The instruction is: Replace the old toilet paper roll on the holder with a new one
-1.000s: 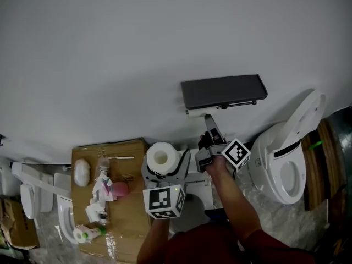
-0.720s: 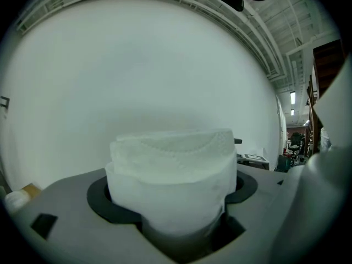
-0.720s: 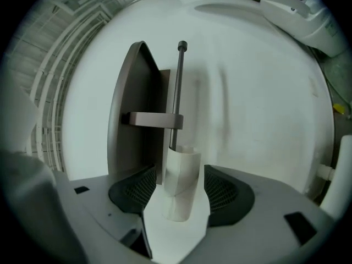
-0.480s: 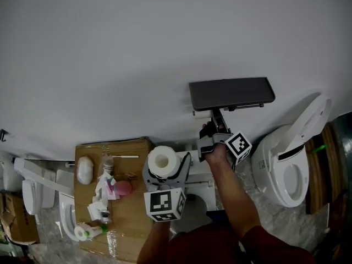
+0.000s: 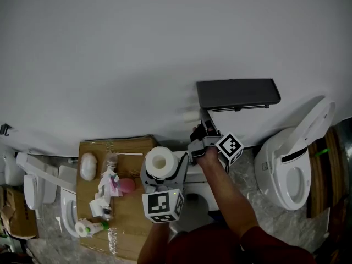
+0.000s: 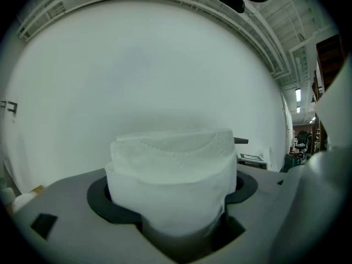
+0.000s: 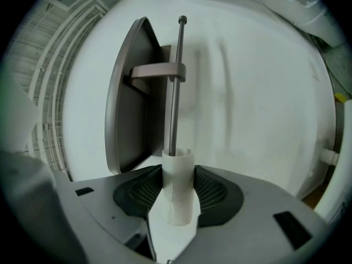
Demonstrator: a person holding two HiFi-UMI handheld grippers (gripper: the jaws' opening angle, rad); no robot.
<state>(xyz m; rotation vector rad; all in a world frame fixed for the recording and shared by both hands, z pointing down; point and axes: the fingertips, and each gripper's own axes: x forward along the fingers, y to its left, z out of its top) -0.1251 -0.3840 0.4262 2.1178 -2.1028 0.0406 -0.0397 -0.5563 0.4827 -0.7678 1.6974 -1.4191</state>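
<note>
**Holder**: dark flat shelf fixed to the white wall, with a thin metal rod hung from a bracket under it. All places below are given from this holder.

**Tube**: the old roll, a bare white core with a loose strip of paper trailing from it. It sits at the free end of the rod, just past the holder's left edge in the head view. The rod tip meets the tube's mouth; whether it is inside cannot be told.

**Right hand-held gripper**: just below the holder's left end. Its jaws are closing, with the tube between them and both pads against it.

**Roll**: new, full and white. It is below and to the left of the holder, apart from it, with its core hole facing the head camera.

**Left hand-held gripper**: clamped on the roll, one jaw on each side.

**Box**: brown cardboard, lower left of the holder and just beyond the roll. Small items lie on top, including a white oval and a pink piece.

**Toilet**: white with the lid raised, lower right of the holder, near the wall.
</note>
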